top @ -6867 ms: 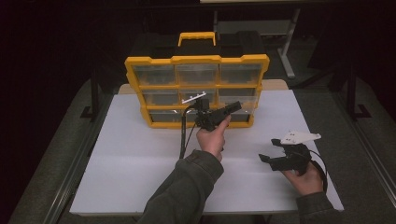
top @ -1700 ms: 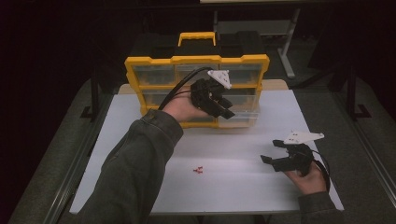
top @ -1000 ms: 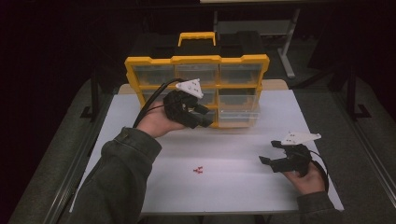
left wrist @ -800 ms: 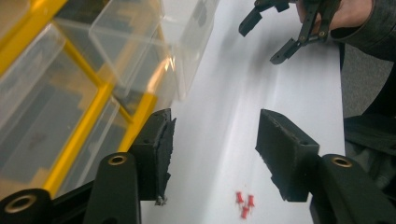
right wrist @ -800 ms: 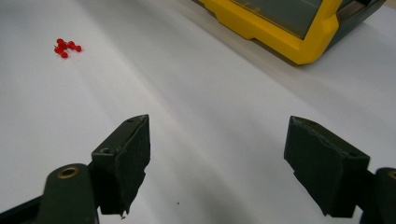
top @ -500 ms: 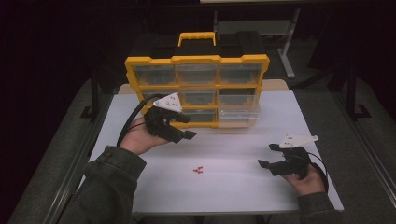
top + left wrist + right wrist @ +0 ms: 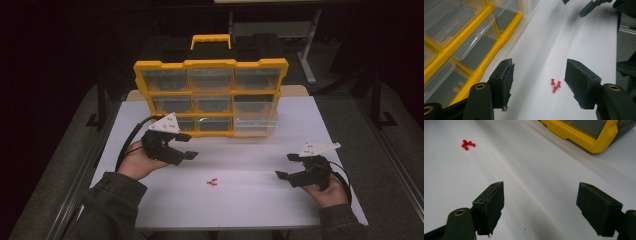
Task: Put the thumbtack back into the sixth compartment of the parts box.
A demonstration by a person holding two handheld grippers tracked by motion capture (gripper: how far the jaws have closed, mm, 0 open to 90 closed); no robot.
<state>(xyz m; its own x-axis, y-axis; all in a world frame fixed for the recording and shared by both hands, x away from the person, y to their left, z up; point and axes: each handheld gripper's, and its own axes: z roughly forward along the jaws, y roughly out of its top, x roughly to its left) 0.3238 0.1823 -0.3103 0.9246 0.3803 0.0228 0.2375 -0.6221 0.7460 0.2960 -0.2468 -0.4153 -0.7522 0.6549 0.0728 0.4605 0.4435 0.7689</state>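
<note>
No writing, label, brand, number or sign can be read anywhere in these pictures. The yellow drawer box [image 7: 210, 97] at the upper middle of the high view bears no legible lettering on its frame or clear drawers, and the white worktop [image 7: 250, 200] below it is blank.

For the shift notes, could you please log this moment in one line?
left gripper: open, empty | right gripper: open, empty | red pins: loose on table | bottom-right drawer: pulled out
</note>
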